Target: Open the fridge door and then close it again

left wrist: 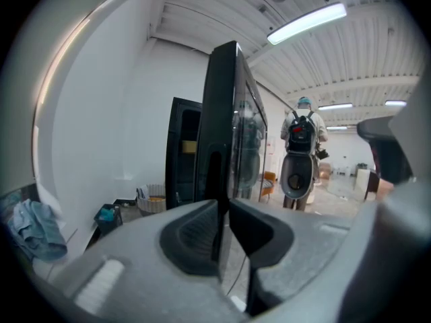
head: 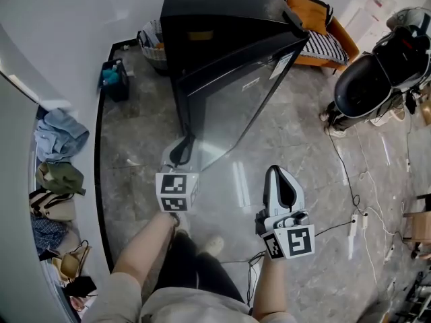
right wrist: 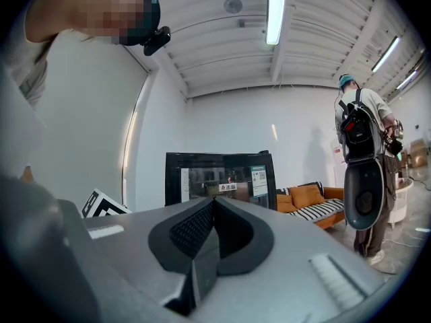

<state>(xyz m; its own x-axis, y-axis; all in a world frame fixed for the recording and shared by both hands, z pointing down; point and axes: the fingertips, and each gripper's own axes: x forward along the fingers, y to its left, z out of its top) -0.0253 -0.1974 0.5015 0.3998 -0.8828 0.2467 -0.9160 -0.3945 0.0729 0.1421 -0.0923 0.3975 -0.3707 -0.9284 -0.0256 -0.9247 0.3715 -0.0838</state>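
Observation:
A black fridge (head: 222,19) stands against the back wall, and its glass door (head: 232,106) is swung out toward me. My left gripper (head: 182,151) is shut on the door's free edge. In the left gripper view that dark door edge (left wrist: 222,113) runs up between the jaws of the left gripper (left wrist: 223,207), with the open fridge cabinet (left wrist: 183,153) behind it. My right gripper (head: 279,175) hangs in the air to the right of the door, apart from it. It is shut (right wrist: 214,202) with nothing between its fingers and faces the fridge front (right wrist: 219,180).
A dark scooter (head: 377,73) is parked at the right, and a person with a backpack (right wrist: 360,133) stands by it. An orange striped sofa (head: 323,32) is behind the fridge. A basket (head: 151,42) and a blue bin (head: 114,79) sit at its left. Clothes (head: 60,133) line the left wall, and cables (head: 357,214) cross the floor.

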